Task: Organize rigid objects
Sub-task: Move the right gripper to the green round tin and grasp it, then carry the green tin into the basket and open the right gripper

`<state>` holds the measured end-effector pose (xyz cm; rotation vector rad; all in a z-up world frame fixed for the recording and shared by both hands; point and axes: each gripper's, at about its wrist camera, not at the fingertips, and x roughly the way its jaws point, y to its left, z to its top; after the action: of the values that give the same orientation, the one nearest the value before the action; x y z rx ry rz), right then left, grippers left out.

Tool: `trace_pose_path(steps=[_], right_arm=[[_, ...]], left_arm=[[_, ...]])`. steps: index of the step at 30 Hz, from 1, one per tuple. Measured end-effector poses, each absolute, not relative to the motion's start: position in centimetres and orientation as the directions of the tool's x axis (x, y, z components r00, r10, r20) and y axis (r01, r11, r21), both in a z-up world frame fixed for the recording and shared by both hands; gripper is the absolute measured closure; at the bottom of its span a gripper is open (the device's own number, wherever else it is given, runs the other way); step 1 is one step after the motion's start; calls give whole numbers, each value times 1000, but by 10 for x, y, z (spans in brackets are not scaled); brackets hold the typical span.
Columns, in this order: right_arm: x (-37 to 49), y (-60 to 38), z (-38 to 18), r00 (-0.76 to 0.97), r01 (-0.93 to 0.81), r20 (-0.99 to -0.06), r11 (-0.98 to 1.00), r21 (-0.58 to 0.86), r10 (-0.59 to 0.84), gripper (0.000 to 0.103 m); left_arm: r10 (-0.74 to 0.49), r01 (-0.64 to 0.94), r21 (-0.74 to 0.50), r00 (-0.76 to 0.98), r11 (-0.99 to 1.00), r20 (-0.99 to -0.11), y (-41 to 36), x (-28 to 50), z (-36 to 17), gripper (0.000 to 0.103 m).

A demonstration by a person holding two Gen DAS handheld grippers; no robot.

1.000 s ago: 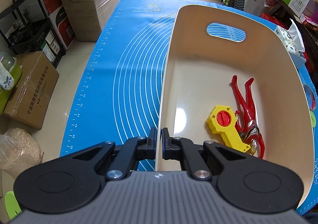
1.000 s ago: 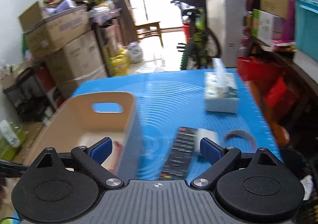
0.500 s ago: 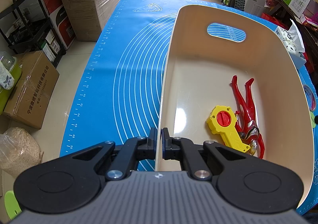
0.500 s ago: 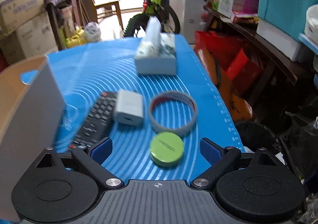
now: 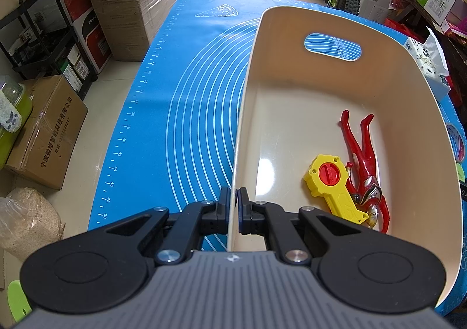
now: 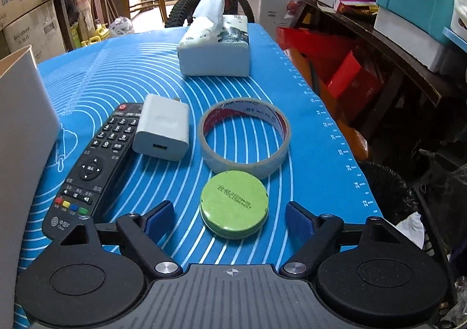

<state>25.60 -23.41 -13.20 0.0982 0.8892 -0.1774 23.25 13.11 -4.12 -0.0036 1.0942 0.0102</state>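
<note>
Now the right hand-held gripper (image 6: 230, 216), lowered with wide jaws just narrowing around the green tin (image 6: 234, 204), is readied for grasping, while the bin (image 5: 408, 72) wall is clamped by the left hand-held gripper (image 5: 233, 200).

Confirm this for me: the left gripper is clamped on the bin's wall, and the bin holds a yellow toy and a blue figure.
Not quite. The figure in the bin is red, not blue, as the left wrist view shows. The rest stands: the left gripper is clamped on the bin's wall, and a yellow toy lies beside the figure.
</note>
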Motion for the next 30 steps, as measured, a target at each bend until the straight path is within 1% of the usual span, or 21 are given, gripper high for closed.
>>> trace_pose_path(steps=[4,6,8,12,14,15,17,23,30], right_arm=[[254,-233,-134,641,179,-759,984,5,-113,21],[252,-231,-133,654,168,-749,986,5,-108,26],[251,-229,-132,662,153,-744,988,11,-94,34],[249,-229,-131,669,146,-738,989,17,-86,38],[248,-230,-131,672,157,-734,988,8,-101,47],[247,-231,-130,673,164,-732,986,12,-103,48],[247,-233,-130,674,167,-732,986,20,-99,48],[243,-231,-126,683,176,-718,984,-15,-134,48],[231,-235,-105,716,197,-682,980,-5,-148,48]], left_arm=[[8,-11,3,459,1000,-889,130,233,-41,95],[8,-11,3,459,1000,-889,130,233,-41,95],[8,-10,4,459,1000,-889,130,233,-41,95],[8,-11,4,459,1000,-889,130,233,-41,95],[9,-10,4,459,1000,-889,130,233,-41,95],[9,-10,5,459,1000,-889,130,233,-41,95],[9,-11,4,458,1000,-889,130,233,-41,95],[14,-11,10,454,1000,-891,129,233,-42,94],[12,-13,7,454,1000,-891,129,233,-42,94]])
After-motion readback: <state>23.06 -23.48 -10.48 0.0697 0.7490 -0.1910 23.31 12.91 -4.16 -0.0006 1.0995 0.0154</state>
